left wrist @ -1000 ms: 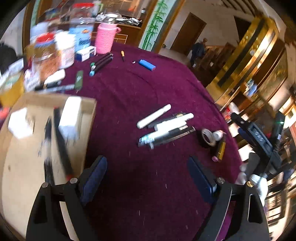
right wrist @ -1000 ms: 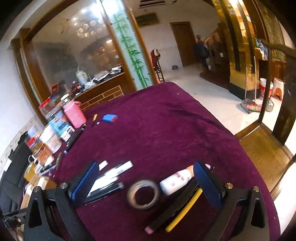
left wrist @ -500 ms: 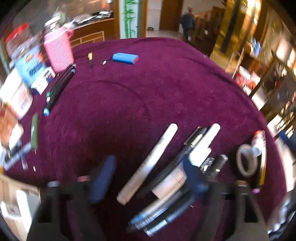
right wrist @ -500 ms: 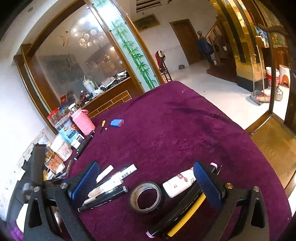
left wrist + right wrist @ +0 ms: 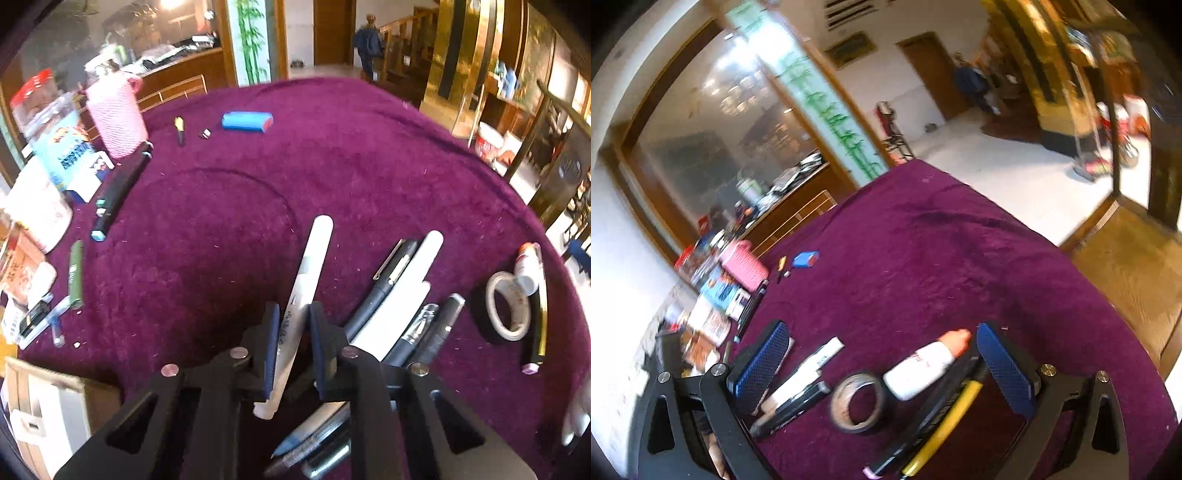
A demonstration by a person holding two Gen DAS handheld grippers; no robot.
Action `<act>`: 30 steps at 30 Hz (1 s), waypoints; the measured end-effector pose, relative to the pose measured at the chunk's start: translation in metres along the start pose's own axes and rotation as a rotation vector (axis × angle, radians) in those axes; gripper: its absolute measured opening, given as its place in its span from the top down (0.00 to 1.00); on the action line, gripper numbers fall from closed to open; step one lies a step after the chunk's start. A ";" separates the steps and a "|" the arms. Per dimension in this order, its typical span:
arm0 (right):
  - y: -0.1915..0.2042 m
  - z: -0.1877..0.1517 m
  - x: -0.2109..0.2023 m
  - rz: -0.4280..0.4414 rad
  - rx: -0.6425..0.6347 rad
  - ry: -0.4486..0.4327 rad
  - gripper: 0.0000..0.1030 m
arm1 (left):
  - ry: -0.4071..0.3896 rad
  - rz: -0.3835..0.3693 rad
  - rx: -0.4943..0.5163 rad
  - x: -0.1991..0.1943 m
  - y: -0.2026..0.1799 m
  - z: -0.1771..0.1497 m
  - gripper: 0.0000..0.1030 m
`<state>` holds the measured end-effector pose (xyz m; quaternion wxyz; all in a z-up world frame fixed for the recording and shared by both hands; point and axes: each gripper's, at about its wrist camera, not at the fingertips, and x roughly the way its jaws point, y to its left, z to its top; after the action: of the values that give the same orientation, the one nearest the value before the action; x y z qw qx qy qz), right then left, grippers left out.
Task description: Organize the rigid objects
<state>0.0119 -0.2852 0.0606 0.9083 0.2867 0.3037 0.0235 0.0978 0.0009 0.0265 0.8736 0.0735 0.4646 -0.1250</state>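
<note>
My left jaws sit on the marker, which lies on the bench just left of the pile of pens. Right of those pens lies the tape roll, touching the bottle. Between my right jaws lie that roll and bottle, the box near left.

print on white marker and blue box, both unreadable

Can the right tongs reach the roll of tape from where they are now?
Probably yes. The right tongs are open, and the grey roll of tape lies flat between their blue pads. The white glue bottle with the orange cap touches the roll, so it may get pushed.
</note>
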 end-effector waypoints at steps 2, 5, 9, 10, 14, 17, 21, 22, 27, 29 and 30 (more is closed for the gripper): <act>-0.011 0.002 0.002 0.000 0.049 0.011 0.01 | -0.024 -0.030 -0.035 -0.016 0.006 -0.003 0.89; -0.015 0.001 0.008 -0.006 0.059 0.046 0.01 | -0.066 -0.067 -0.065 -0.041 0.013 -0.011 0.89; 0.001 -0.003 0.008 0.032 -0.018 0.055 0.01 | -0.120 -0.117 -0.092 -0.080 0.018 -0.031 0.89; 0.009 -0.004 0.008 0.051 -0.052 0.055 0.01 | -0.131 -0.133 -0.104 -0.090 0.021 -0.036 0.89; 0.043 -0.021 0.022 0.128 -0.169 0.169 0.02 | -0.159 -0.164 -0.138 -0.117 0.034 -0.055 0.89; 0.073 -0.039 0.029 0.073 -0.327 0.245 0.05 | -0.190 -0.184 -0.161 -0.138 0.044 -0.069 0.89; 0.091 -0.060 0.047 -0.076 -0.537 0.331 0.34 | -0.227 -0.214 -0.201 -0.162 0.061 -0.086 0.89; 0.090 -0.064 0.054 -0.098 -0.559 0.357 0.37 | -0.231 -0.219 -0.209 -0.165 0.064 -0.089 0.89; 0.080 -0.068 0.069 -0.125 -0.590 0.392 0.82 | -0.260 -0.232 -0.266 -0.185 0.084 -0.113 0.89; 0.076 -0.066 0.064 -0.094 -0.558 0.390 0.87 | -0.270 -0.242 -0.293 -0.194 0.097 -0.124 0.89; 0.076 -0.065 0.059 -0.082 -0.537 0.384 0.88 | -0.277 -0.246 -0.297 -0.198 0.101 -0.127 0.89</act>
<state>0.0334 -0.1761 0.0267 0.8779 0.0148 0.4634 0.1199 -0.0807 0.1581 0.1210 0.9084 -0.1308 0.3589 -0.1699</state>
